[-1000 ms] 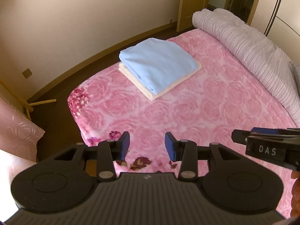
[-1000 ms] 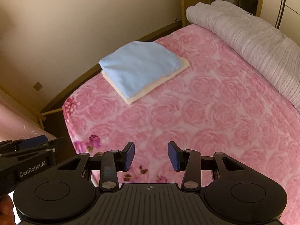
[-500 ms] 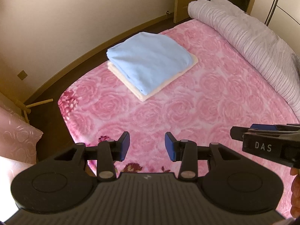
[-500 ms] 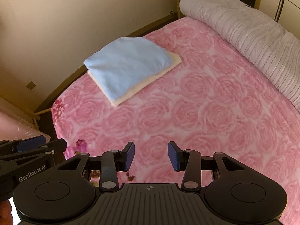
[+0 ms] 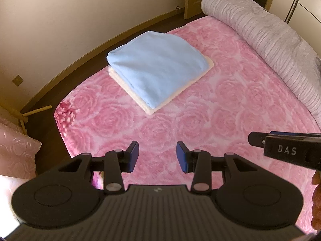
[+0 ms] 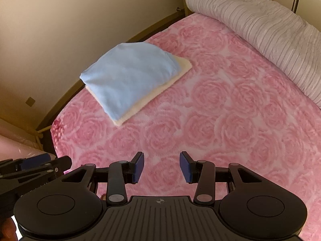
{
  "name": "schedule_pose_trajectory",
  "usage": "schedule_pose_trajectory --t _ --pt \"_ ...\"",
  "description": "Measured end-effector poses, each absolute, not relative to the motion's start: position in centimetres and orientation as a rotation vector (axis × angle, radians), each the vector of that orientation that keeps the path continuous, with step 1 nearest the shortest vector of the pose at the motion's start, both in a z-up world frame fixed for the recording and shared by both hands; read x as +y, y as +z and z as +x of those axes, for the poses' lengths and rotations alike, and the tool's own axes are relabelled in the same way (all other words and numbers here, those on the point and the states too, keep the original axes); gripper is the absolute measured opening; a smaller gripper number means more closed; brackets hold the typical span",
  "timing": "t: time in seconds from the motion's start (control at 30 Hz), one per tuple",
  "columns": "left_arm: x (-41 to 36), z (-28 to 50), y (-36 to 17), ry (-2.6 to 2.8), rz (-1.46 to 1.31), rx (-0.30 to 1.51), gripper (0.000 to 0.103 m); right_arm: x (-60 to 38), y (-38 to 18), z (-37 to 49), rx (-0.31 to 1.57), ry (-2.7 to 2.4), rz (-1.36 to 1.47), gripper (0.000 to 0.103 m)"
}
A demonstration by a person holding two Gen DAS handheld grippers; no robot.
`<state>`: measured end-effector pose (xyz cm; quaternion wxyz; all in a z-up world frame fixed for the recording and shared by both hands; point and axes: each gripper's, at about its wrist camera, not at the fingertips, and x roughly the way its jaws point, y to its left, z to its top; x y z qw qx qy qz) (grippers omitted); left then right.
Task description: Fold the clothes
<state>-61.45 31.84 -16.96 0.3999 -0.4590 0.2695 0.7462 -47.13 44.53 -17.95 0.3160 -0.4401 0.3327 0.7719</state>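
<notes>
A folded light blue garment (image 5: 156, 68) lies on top of a folded cream garment (image 5: 172, 98) on the pink rose-patterned bed (image 5: 220, 108). The stack also shows in the right wrist view (image 6: 128, 78), with the cream piece (image 6: 152, 94) under it. My left gripper (image 5: 157, 157) is open and empty above the bed's near part, well short of the stack. My right gripper (image 6: 162, 166) is open and empty too, beside the left one. The right gripper shows at the right edge of the left wrist view (image 5: 284, 148); the left one shows at the lower left of the right wrist view (image 6: 34, 168).
A rolled pale lilac quilt (image 5: 266, 46) lies along the far right of the bed. A beige wall (image 5: 70, 20) and dark floor strip (image 5: 42, 120) run along the bed's left side. A pink cushion (image 5: 14, 152) sits at lower left.
Both grippers have moved forward over the bed toward the folded stack, which now looks larger and nearer. Both have stayed open.
</notes>
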Motion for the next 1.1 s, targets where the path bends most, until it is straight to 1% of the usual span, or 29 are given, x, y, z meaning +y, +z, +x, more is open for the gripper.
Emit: schedule_pose_trajectory --t 0.6,1.1 --pt "33.1 -67.4 -17.5 1.835 -1.163 0.687 0.037 45.2 -17.8 -52.1 0.883 1.98 -1.136 0.043" --pt "31.4 -72.1 -15.7 1.788 -1.068 0.691 0.037 41.8 -14.9 -55.6 0.867 1.934 -1.061 0.043"
